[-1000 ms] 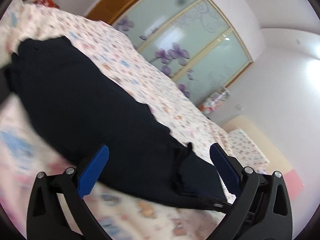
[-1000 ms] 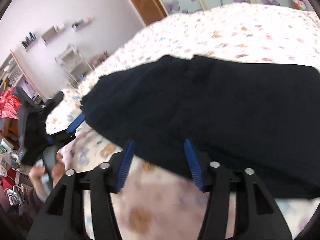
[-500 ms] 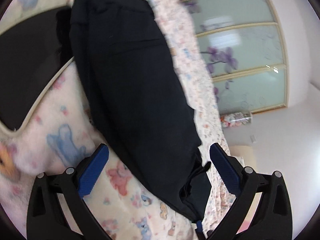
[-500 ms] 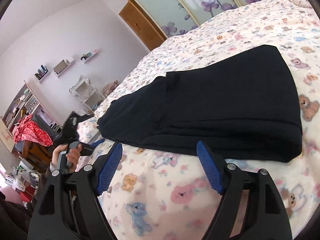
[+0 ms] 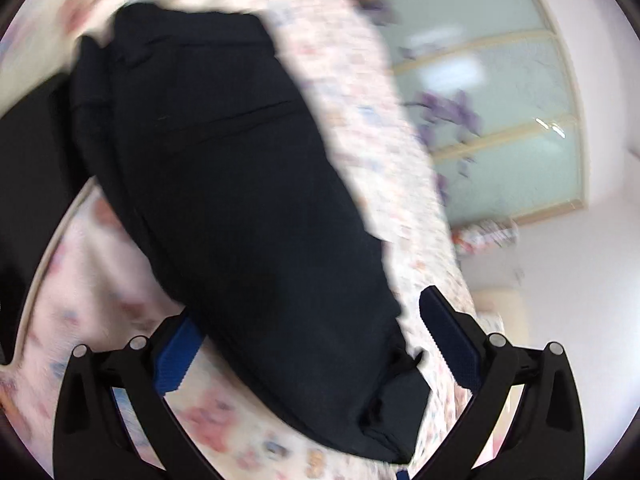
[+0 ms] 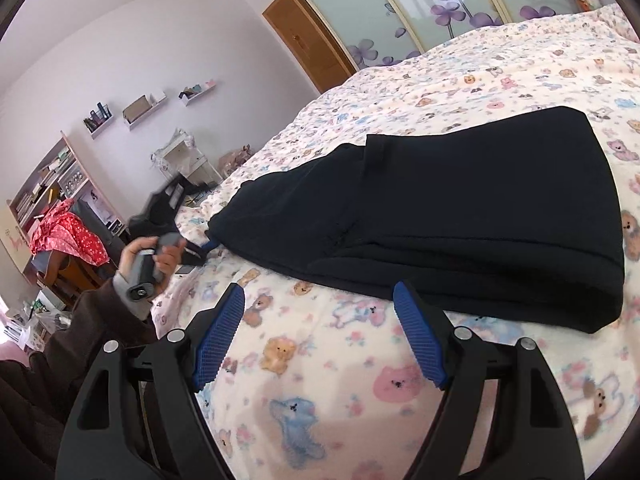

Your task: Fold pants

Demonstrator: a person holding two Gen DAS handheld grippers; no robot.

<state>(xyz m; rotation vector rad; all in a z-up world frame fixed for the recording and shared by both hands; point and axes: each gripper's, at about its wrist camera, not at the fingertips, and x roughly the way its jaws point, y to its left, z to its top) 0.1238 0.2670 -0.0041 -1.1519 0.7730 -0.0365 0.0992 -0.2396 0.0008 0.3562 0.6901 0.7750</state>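
We see the folded black pants on the bed, just beyond the right gripper, whose jaws have just spread, empty. The left gripper has spread jaws straddling the pants' end, not pinching.

Right gripper: matte black frame with triangular cut-outs in both side arms, four round silver screw heads across the linkages, and two fingers faced with ribbed bright-blue pads. Left gripper: same build, black frame, silver screws, blue toothed pads, blurred in its own view; from the right wrist view its body is black with a grey handle ending in a round bolt. Person: left hand emerging from a dark brown sleeve with a paler grey cuff at the wrist
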